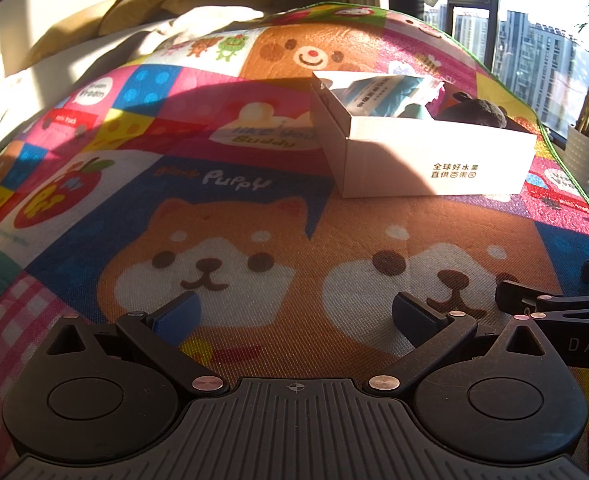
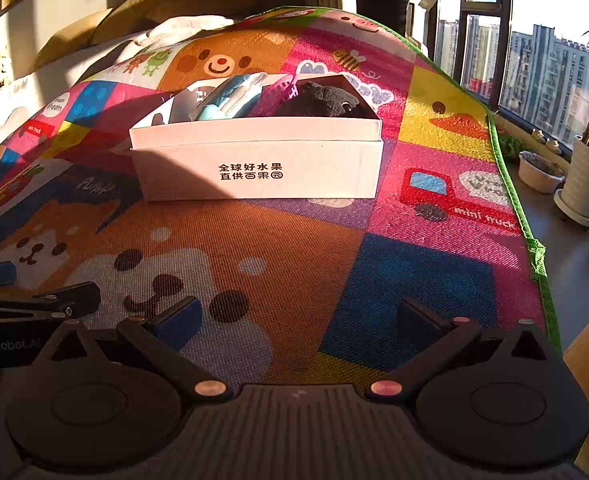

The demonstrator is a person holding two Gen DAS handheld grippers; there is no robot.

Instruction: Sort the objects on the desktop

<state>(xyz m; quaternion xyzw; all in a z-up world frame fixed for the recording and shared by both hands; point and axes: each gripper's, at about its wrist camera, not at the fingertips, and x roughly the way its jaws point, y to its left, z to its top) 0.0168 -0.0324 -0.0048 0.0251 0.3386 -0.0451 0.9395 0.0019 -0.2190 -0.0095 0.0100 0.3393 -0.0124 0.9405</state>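
A: Blue pads on both tongs, and both sets spread wide. The left gripper (image 1: 296, 314) grasps nothing, the right gripper (image 2: 298, 320) the same; each hangs low over the mat (image 2: 294, 248), side by side.

B: And the things to sort?

A: In the box (image 2: 258, 160) already, it seems. A dark plush (image 2: 322, 100), a pink basket (image 2: 282, 90) and a teal pack (image 2: 230, 96) poke above its rim. The box sits on the mat well ahead of the right gripper, off to the right of the left one. I see nothing loose on the mat.

B: So what could go wrong?

A: I judge the pile is heaped high. A careless nudge to the light card wall could slide the box or tip the plush out. Low sun glare and hard shadows could also hide a small stray item
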